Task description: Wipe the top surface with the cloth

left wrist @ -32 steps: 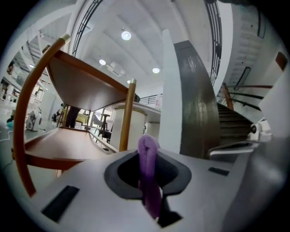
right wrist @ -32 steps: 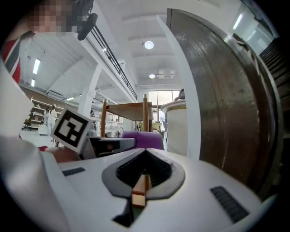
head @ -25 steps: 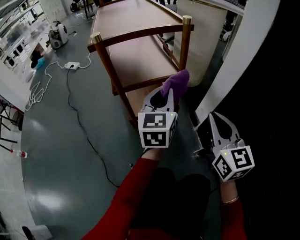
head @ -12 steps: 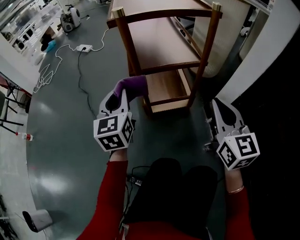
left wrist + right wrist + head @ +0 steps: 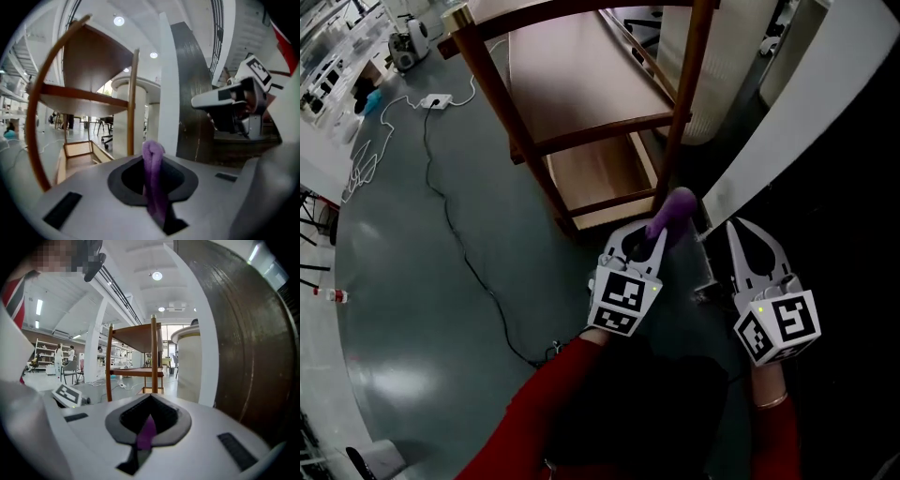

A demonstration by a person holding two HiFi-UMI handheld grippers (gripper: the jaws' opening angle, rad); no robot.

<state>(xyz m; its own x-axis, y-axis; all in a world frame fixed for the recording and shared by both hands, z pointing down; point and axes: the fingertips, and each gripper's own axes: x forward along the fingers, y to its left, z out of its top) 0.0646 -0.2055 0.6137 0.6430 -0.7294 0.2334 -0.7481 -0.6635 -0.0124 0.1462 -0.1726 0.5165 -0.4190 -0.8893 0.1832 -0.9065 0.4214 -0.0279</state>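
Overhead, cloth (image 5: 673,208) pokes past left gripper (image 5: 651,236); its view shows the clamp.

Wooden shelf unit (image 5: 581,84) on grey floor (image 5: 412,281)

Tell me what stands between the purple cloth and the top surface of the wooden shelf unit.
The left gripper holds the purple cloth low beside the wooden shelf unit's front post, below the top shelf, whose underside shows in the left gripper view. The curved top rail lies between; the cloth probably must rise over it.
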